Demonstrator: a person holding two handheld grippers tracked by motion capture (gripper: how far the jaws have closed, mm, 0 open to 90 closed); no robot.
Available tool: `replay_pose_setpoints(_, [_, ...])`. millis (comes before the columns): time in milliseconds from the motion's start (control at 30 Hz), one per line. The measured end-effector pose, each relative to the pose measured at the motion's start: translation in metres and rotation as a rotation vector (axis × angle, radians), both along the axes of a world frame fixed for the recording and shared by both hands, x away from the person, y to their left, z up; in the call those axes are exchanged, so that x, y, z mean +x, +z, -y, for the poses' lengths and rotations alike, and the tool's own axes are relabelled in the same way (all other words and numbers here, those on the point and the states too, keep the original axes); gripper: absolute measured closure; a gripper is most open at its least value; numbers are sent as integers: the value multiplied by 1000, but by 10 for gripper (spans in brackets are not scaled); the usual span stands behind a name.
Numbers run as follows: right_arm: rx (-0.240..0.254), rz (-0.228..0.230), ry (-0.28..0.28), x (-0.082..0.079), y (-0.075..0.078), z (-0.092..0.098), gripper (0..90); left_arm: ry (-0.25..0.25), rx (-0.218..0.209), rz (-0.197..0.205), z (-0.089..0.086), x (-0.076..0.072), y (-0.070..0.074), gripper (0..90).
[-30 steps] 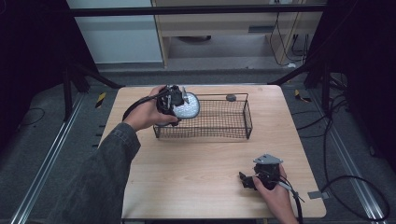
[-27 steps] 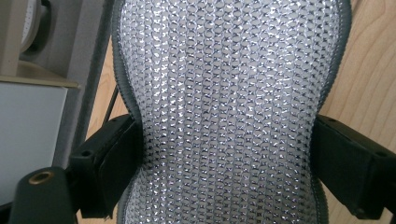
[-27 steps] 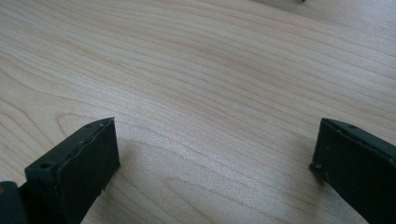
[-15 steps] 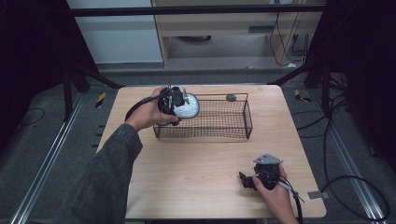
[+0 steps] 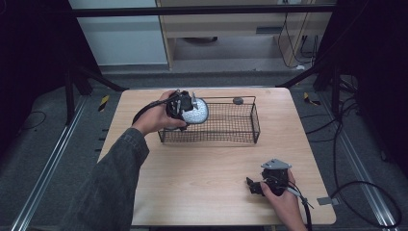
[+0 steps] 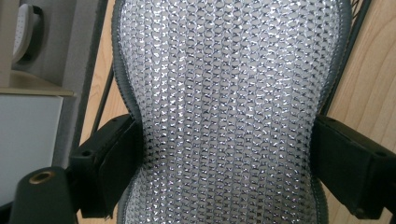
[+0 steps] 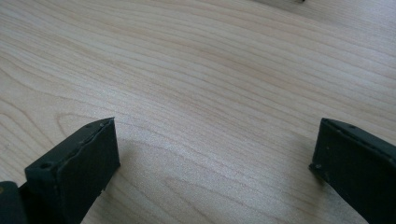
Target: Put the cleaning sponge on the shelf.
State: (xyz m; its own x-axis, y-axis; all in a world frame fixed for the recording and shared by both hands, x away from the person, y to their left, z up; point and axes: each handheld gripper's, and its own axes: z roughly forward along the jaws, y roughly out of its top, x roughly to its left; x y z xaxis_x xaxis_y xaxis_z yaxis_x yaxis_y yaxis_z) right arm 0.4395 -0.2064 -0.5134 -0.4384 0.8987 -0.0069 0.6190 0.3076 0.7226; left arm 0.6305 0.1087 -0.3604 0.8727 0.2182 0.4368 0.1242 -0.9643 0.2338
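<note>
Small dark round thing (image 5: 237,100) lying on the wooden table (image 5: 202,178) just behind the far rim; pale cabinet (image 5: 120,33) and cables (image 5: 365,192) beyond.

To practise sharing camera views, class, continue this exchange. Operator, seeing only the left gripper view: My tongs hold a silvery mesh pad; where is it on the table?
Observer: The mesh pad hangs at the left end of the wire basket, above its rim.
Operator: Anything near the basket?
Observer: A small dark round thing sits by its far rim.
Operator: And the other tongs?
Observer: The right tongs stand open over the bare table, nothing between them.
</note>
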Motion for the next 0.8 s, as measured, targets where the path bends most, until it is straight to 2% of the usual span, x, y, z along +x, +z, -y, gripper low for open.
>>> replay_pose_setpoints(100, [0,0,0,0,0,0,7,-2,5,3,1,1,-2,117])
replay_pose_setpoints(167, [0,0,0,0,0,0,7,6,-9,-5,1,2,-3,116])
replay_pose_setpoints(333, [0,0,0,0,0,0,7,7,-15,5,2,6,-2,115])
replay_pose_setpoints(500, [0,0,0,0,0,0,7,9,-15,1,2,9,-4,114])
replay_pose_setpoints(567, [0,0,0,0,0,0,7,1,-4,13,3,12,-5,113])
replay_pose_setpoints(633, [-1,2,1,0,0,0,7,6,-8,3,4,12,-7,113])
replay_pose_setpoints(667, [0,2,1,0,0,0,7,-10,8,26,5,14,-7,113])
replay_pose_setpoints(700, [-1,2,1,0,0,0,7,-11,3,27,5,15,-8,113])
replay_pose_setpoints(800, [-1,2,1,0,0,0,7,-15,-2,13,6,17,-10,110])
